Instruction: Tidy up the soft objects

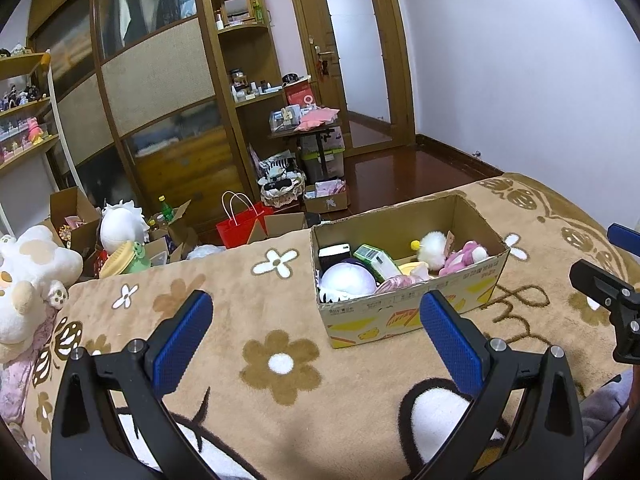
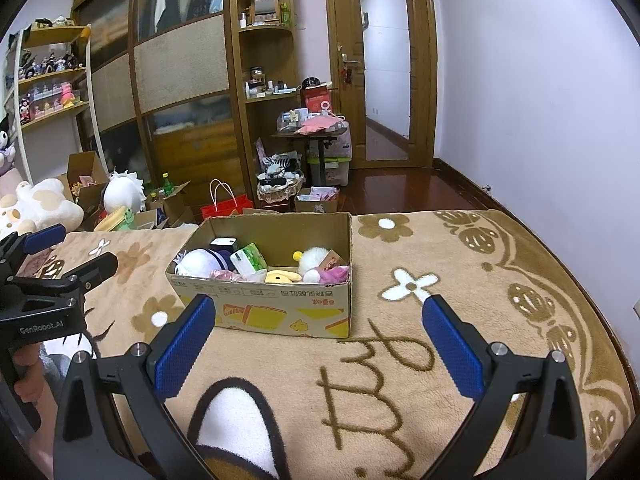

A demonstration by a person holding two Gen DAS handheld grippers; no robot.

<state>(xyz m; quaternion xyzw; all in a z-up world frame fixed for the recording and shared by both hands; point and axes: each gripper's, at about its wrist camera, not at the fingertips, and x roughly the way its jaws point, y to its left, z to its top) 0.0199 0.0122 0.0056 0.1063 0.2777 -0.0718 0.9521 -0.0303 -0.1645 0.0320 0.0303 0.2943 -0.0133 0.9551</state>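
Note:
An open cardboard box (image 1: 404,312) (image 2: 280,308) stands on a tan flowered blanket (image 1: 256,320) (image 2: 440,320). Inside lie several soft toys: a white and purple plush (image 1: 348,280) (image 2: 200,262), a fluffy white chick (image 1: 434,246) (image 2: 314,258), a pink plush (image 1: 464,258) (image 2: 334,274), a yellow plush (image 2: 282,277) and a green pack (image 1: 376,260) (image 2: 250,258). My left gripper (image 1: 316,308) is open and empty, just short of the box's near left corner. My right gripper (image 2: 318,310) is open and empty in front of the box's right end.
A large white and tan plush (image 1: 28,280) (image 2: 36,206) lies at the blanket's left end. Beyond the bed edge the floor holds cartons, a white plush (image 1: 122,226), a red bag (image 1: 240,222) and a small laden table (image 1: 308,128). A wardrobe and a door stand behind.

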